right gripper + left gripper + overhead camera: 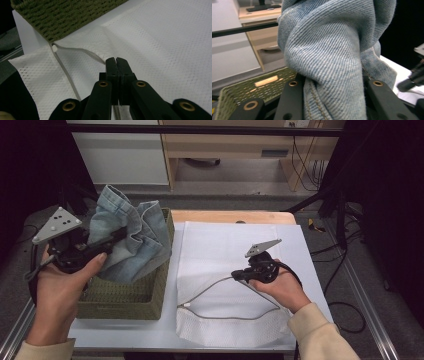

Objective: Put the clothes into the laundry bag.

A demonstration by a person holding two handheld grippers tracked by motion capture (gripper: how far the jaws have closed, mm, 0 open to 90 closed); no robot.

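- While the left gripper (112, 239) was clamped on a thick fold of the jeans (131, 240), the garment hung bunched above the basket (127, 302), its lower part down inside; in the left gripper view the jaws stood either side of the denim (324, 57), pressing it.
- The right gripper (239, 275) had its jaws fully together, seemingly pinching the drawstring (210, 286) where it ran along the mouth of the mesh bag (225, 245); in the right gripper view the jaw tips (116, 60) met right on that cord (66, 72).
- Judgement on the step: lift the jeans clear of the basket rim before carrying them across, and keep the grip deep in the fold, since heavy denim could slip.
- Judgement: the bag mouth lay flat, so the right gripper would need to raise the edge to open it.
- Count: two grippers, one pair of jeans, one basket, one mesh bag, one drawstring, one table (150, 332).
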